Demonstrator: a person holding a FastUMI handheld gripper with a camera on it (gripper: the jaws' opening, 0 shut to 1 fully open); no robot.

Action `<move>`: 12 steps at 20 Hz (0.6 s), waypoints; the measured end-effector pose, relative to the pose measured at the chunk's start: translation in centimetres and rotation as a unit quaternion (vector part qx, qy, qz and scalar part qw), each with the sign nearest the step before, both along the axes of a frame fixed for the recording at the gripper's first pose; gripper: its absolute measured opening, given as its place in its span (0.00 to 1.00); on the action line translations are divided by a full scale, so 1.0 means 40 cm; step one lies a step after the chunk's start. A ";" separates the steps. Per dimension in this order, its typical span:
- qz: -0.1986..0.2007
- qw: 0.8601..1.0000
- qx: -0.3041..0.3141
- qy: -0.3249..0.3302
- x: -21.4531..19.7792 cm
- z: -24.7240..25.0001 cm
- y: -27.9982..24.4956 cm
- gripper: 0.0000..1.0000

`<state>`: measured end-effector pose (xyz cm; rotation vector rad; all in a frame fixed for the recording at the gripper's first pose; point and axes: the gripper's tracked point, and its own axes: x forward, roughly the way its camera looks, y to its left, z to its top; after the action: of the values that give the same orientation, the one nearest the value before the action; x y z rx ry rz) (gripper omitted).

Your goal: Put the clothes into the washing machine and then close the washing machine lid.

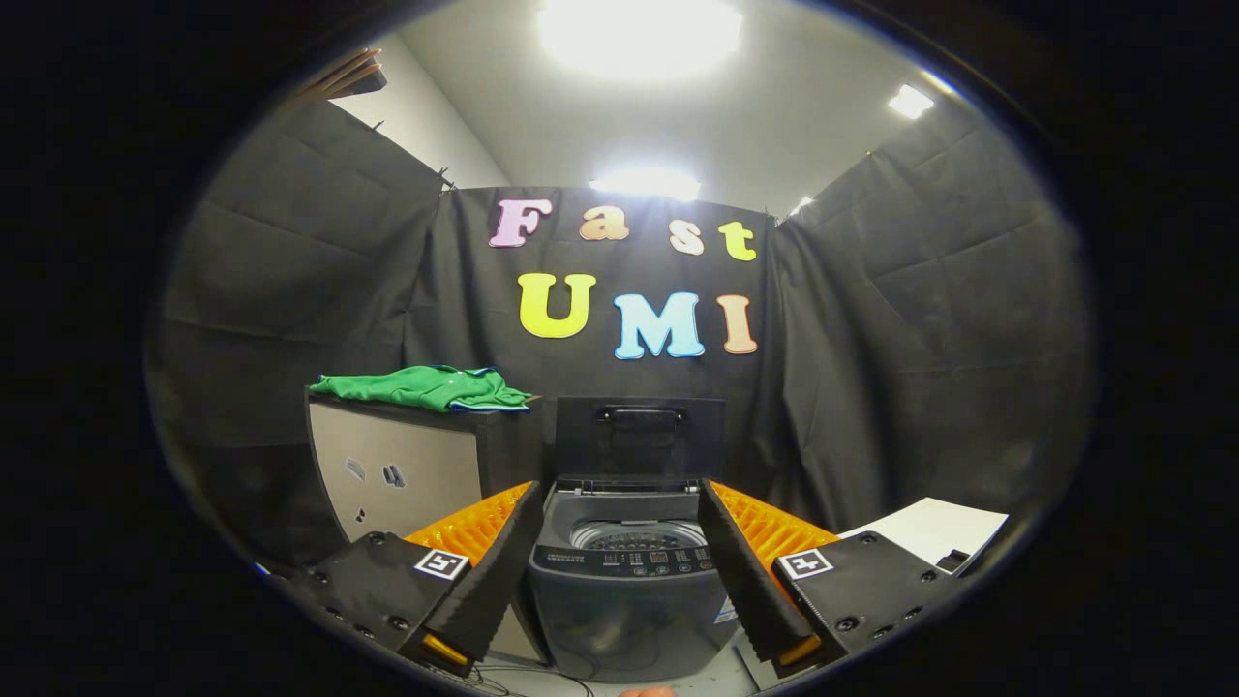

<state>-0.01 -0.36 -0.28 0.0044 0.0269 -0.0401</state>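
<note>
You have nothing done yet, as far as the scene shows. The crumpled green cloth garment (426, 388) lies on top of the dark box-like cabinet with a pale front panel (407, 474), up and to the left beyond your left finger, and nothing is holding it. The small dark grey top-loading washing machine (624, 581) stands on the floor straight ahead, framed between your two fingers, with its flat dark lid with a moulded handle (641, 438) propped upright at the back. The perforated drum (636, 535) is exposed, and I see no clothing in the part of it that shows. So both steps are left: the garment has to go into the drum, and then the lid has to come down.

Your gripper (624, 542) is spread wide and grips nothing; the washer's front shows in the gap between the fingers. You hold it level, pointed squarely at the machine and well short of it, at about the height of the control panel. The garment sits higher than your fingers and off to the left, so I judge that your first reach calls for a lift and a swing that way before any pinch. A pale flat sheet (934, 528) lies off beyond the right finger.
</note>
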 end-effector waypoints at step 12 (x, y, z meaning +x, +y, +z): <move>-0.017 1.000 0.004 0.001 0.002 0.000 -0.010 1.00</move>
<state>0.07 -0.78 -0.27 0.0118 0.0295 -0.0736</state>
